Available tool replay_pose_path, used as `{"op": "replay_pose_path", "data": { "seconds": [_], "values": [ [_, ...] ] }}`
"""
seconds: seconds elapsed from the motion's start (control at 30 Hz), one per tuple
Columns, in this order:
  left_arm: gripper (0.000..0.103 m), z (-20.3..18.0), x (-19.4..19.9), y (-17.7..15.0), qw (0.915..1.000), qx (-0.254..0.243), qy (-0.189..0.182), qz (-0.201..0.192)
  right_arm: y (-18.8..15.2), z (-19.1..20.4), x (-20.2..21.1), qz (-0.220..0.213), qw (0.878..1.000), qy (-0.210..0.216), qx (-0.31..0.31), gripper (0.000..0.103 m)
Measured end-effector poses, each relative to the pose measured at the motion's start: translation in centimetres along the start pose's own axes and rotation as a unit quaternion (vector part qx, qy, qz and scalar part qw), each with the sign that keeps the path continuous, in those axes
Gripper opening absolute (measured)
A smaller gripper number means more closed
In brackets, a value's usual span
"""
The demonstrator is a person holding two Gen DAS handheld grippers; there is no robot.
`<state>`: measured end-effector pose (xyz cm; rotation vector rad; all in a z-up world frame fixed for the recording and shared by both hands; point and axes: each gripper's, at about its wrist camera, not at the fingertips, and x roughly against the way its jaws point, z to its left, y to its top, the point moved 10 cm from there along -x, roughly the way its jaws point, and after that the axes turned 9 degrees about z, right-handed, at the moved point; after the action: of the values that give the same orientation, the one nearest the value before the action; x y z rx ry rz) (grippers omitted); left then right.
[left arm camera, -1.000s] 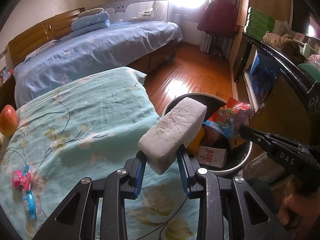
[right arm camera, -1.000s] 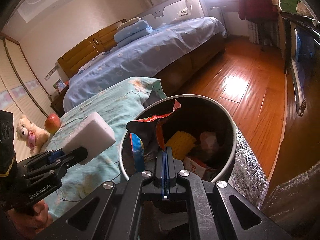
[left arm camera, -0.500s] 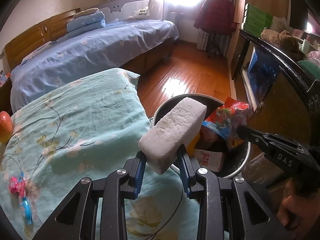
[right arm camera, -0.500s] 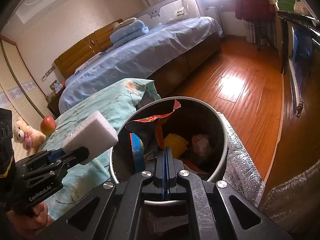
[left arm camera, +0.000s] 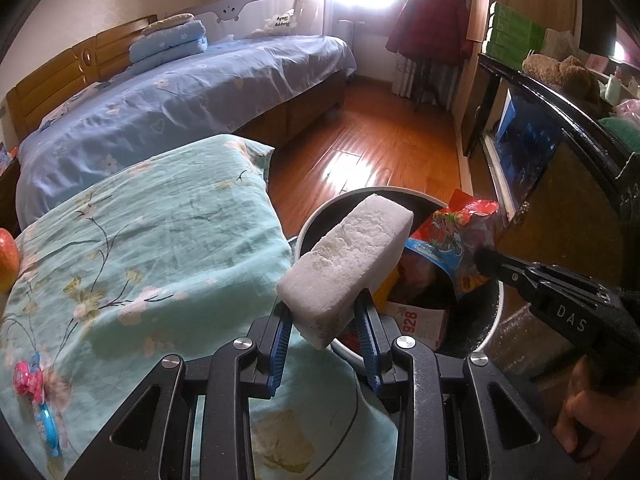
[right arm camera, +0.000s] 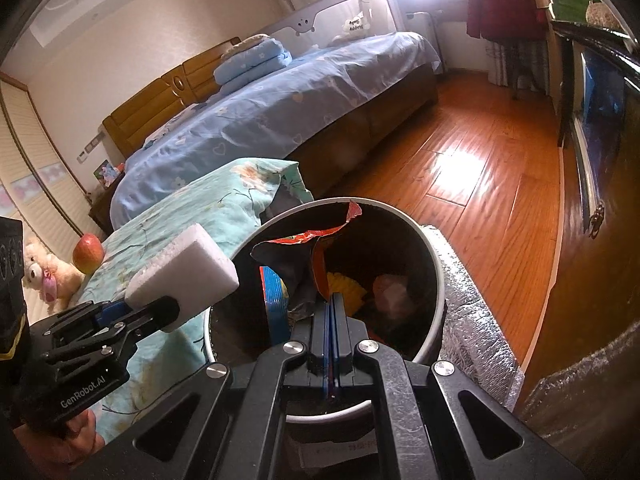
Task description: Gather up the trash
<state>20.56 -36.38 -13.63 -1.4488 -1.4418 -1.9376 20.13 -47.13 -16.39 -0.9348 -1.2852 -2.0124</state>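
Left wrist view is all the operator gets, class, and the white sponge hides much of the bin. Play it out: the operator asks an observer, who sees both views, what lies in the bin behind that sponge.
Observer: A crumpled pinkish wad lies deep in the bin.
Operator: Is the right gripper closed?
Observer: Yes, the right gripper has its jaws fully together, right behind the torn snack bag. I cannot tell whether it pinches the bag.
Operator: Anything beyond the apple?
Observer: A plush bear sits just beside the apple.
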Motion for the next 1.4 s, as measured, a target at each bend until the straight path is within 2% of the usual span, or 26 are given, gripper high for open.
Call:
{"op": "replay_pose_path", "data": {
  "seconds": [0.73,0.83,0.87,0.97,1.03,1.07,1.1,1.17,1.23,1.4],
  "values": [
    [0.032,-0.3,-1.0,0.7,1.0,0.002,-0.004,0.007,0.6,-0.6,-0.8,0.006,1.0,-0.011,-0.002,0.0],
    [0.035,-0.4,-1.1,0.7,0.9999,0.002,-0.008,0.008,0.6,-0.8,-0.9,0.009,1.0,-0.011,-0.004,0.001],
    [0.035,-0.4,-1.1,0.8,0.9999,0.003,-0.01,0.008,0.6,-0.8,-0.9,0.01,1.0,-0.009,-0.006,0.006],
    [0.04,-0.4,-0.8,0.8,0.9999,0.003,-0.014,0.005,0.6,-0.8,-1.1,0.014,1.0,-0.006,-0.009,0.007],
    [0.052,-0.3,-0.5,0.7,0.9999,0.004,-0.014,0.003,0.6,-0.9,-1.1,0.014,1.0,-0.007,-0.011,0.012],
    [0.059,-0.1,-0.3,0.5,0.9999,0.006,-0.013,0.002,0.6,-1.0,-1.0,0.013,1.0,-0.005,-0.014,0.021],
    [0.06,0.1,0.0,0.4,0.9999,0.008,-0.013,-0.001,0.6,-0.9,-0.9,0.01,1.0,-0.002,-0.016,0.037],
    [0.06,0.5,0.3,0.1,0.9999,0.01,-0.012,-0.002,0.7,-0.8,-0.5,0.003,1.0,0.001,-0.018,0.049],
    [0.06,1.2,0.8,-0.5,0.9998,0.018,-0.012,-0.003,0.7,-0.5,-0.3,0.0,1.0,0.002,-0.018,0.049],
    [0.061,3.5,1.9,-2.3,0.9991,0.042,-0.007,-0.005,0.6,0.9,0.3,-0.007,1.0,0.011,-0.009,0.06]
  ]
}}
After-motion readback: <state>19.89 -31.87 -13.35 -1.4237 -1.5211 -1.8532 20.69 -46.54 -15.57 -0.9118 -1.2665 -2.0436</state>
